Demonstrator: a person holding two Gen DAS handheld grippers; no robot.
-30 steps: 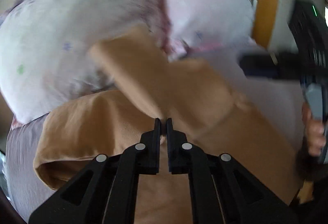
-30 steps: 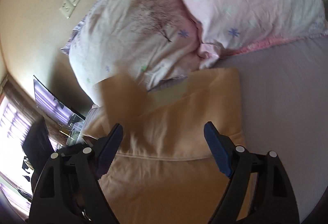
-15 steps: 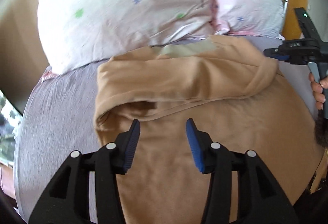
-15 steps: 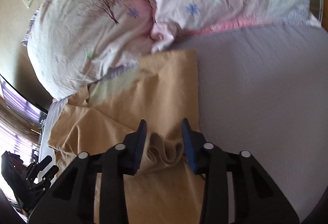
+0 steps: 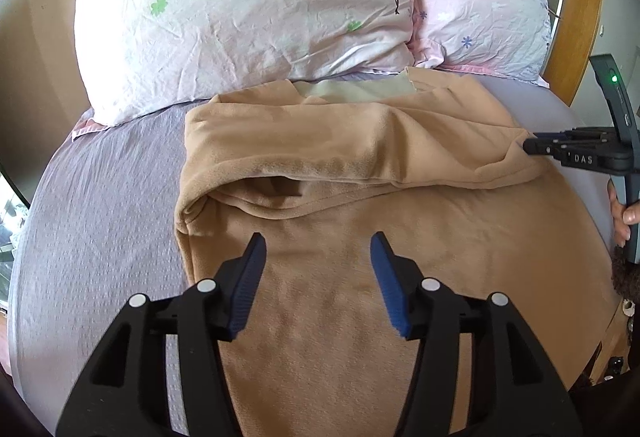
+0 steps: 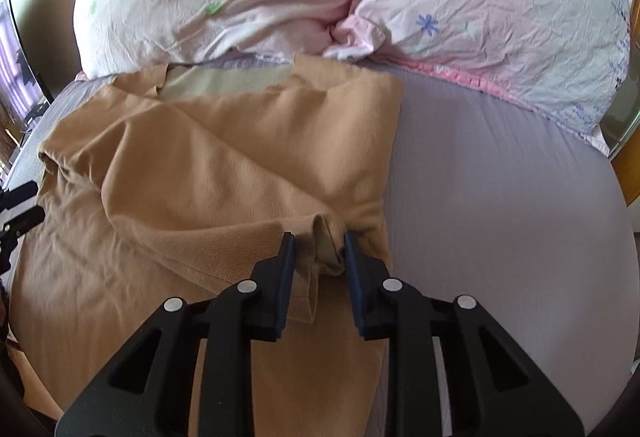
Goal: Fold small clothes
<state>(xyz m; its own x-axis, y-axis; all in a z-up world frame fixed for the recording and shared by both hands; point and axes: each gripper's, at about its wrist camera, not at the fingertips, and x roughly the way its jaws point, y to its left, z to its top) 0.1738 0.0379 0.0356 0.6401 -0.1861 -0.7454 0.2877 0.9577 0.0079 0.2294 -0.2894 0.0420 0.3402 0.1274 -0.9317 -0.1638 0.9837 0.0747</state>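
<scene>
garment: a tan top (image 5: 360, 257) lies spread on the bed (image 5: 100, 221), neck end toward the 2 pillows (image 5: 240, 17), hem end toward the person.
long axis: it runs from the pillows back to the person — near enough in line with both cameras' forward look.
folded part: a sleeve (image 5: 360, 153) lies crosswise over the chest, its cuff at the top's right edge.
left hand-held gripper (image 5: 316, 277): jaws wide apart, empty, over the middle of the body panel; no cloth between the pads.
right hand-held gripper (image 6: 318, 261): jaws drawn close with a bunch of the cuff (image 6: 326, 237) between them; the blue pads look to be touching the cloth, so i judge it gripped, though not pressed flat.
where the cuff lies: at the right edge of the top, just beside bare sheet.
nearer arm: the right one has the sleeve end; the left is nearer the left side and shoulder fold (image 5: 192, 205).
key relation: the sleeve crosses the long axis at about a right angle — so any next fold along the body would probably need the cuff laid flat inside the right edge.
risk: the loose pocket at the left shoulder may bulge if folded over as it is.
</scene>
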